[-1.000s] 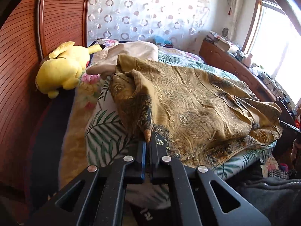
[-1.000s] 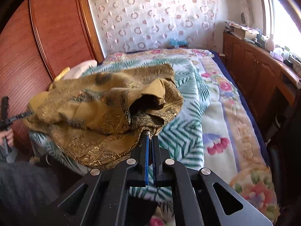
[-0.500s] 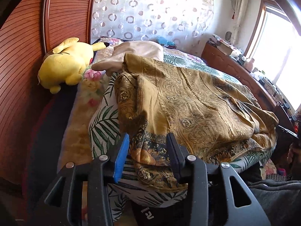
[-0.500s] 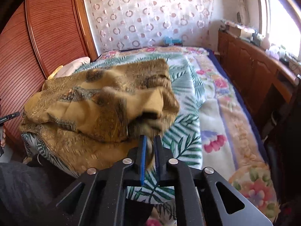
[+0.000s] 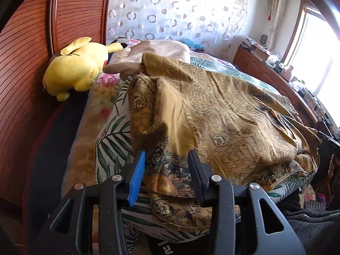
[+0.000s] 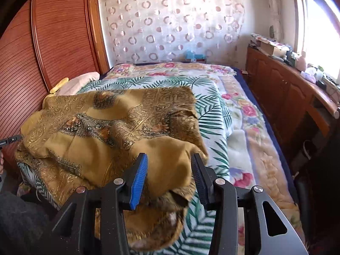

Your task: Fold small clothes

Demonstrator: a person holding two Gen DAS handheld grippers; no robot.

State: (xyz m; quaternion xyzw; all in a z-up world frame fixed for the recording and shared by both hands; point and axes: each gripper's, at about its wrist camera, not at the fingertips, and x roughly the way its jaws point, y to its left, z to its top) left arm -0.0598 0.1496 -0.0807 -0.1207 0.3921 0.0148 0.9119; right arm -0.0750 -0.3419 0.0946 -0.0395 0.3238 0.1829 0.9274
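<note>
From the left wrist we see a yellow plush [image 5: 74, 65] by the wooden headboard [image 5: 31, 63], with a pale pillow [image 5: 157, 53] beside it; the right wrist view shows only a sliver of each. The right wrist view gives us instead the far side of the bed [image 6: 244, 127], its floral blanket bare, and the wooden cabinets [image 6: 282, 91] under the window.

The garment [image 5: 223, 116], gold with a paisley print, lies in a loose fold on the near part of the bed, on the palm-leaf cover [image 5: 110, 140].

The left gripper [image 5: 167, 159] stands open, with the garment's corner lying loose between its jaws and neither pad pressing it. The right gripper [image 6: 170, 163] is open too, with a plain ochre fold bulging between its jaws; its jaws have just been opening. That fold and the hem under it are blurred, so we cannot tell whether cloth touches a pad.

At the right edge of the left view a hand and a dark tool are cut off.

A second ago both grippers were pinched shut on cloth held up in peaks; now the garment lies flatter.
</note>
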